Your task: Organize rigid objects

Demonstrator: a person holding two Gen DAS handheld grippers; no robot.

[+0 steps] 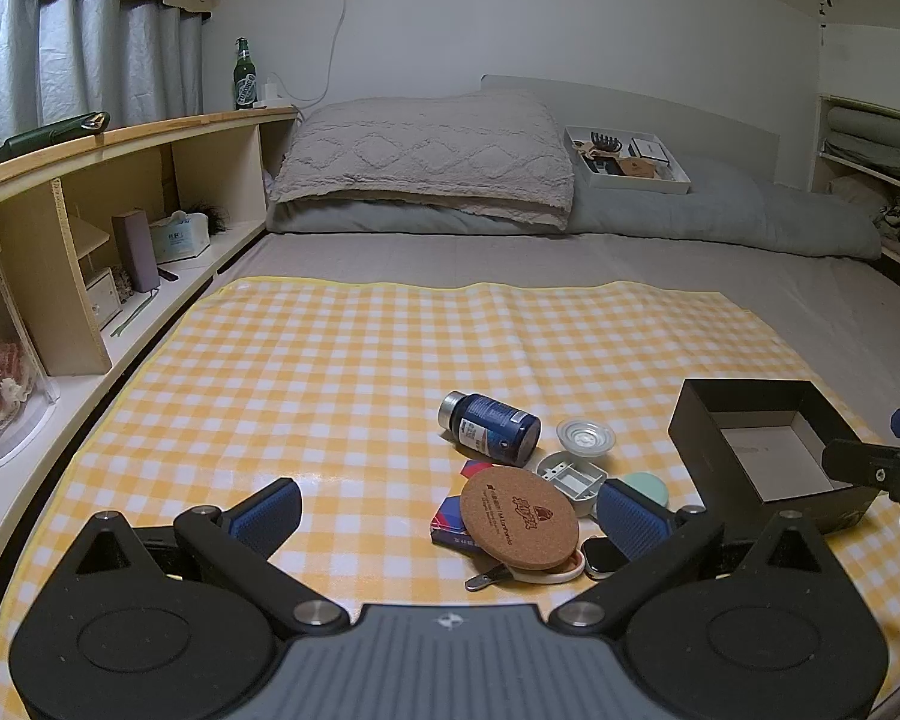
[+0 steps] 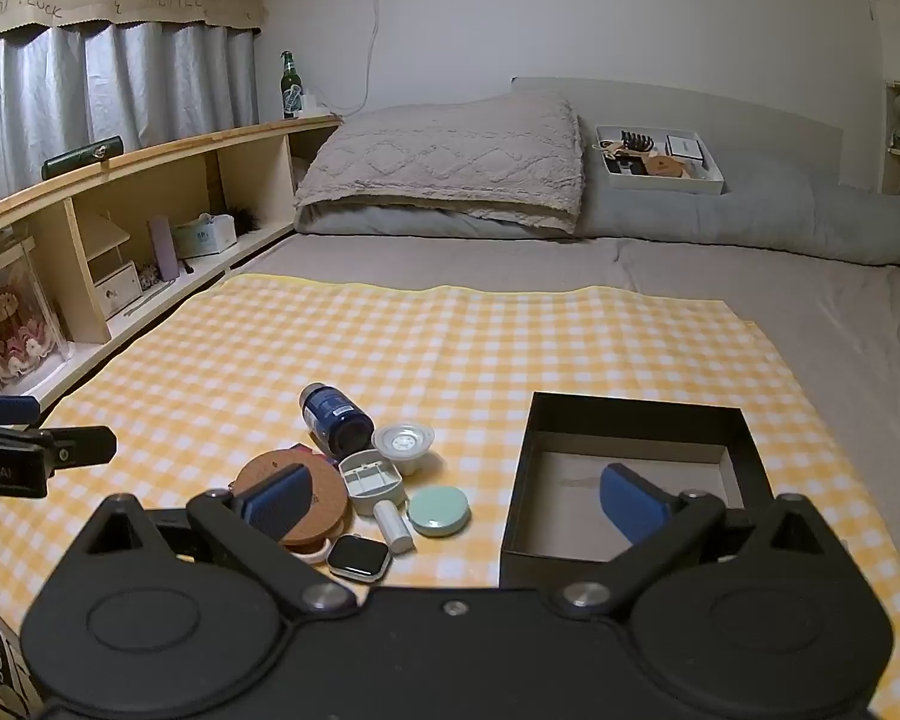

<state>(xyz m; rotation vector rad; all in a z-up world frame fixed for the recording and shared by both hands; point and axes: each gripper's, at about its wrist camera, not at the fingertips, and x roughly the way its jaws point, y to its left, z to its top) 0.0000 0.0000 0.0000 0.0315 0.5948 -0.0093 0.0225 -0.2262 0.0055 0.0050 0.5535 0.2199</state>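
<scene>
Both grippers hung wide and empty over the checked cloth (image 2: pixel 450 348). The pile sat at twelve o'clock of the left gripper (image 1: pixel 450 510), with the cork coaster (image 1: pixel 519 517) nearest. The right gripper (image 2: pixel 459 498) had the empty black box (image 2: pixel 630 420) at one o'clock; the blue bottle (image 2: pixel 335 417) lay on its side, long axis toward eleven.

red-and-blue packet (image 1: pixel 450 517): lying mostly under the cork coaster (image 1: pixel 519 517), print too small to read.
pale ring (image 1: pixel 561 571): showing only as a rim under the coaster.
metal clip (image 1: pixel 485 577): poking out from below the coaster, kind unclear.
smartwatch (image 1: pixel 603 557): sitting partly behind 1 blue pad in the left wrist view.
blue bottle (image 1: pixel 491 427): label text too small to read.
black box (image 1: pixel 768 450): near wall being covered by gripper linkage.
white tray (image 1: pixel 627 165): contents too small to identify.
</scene>
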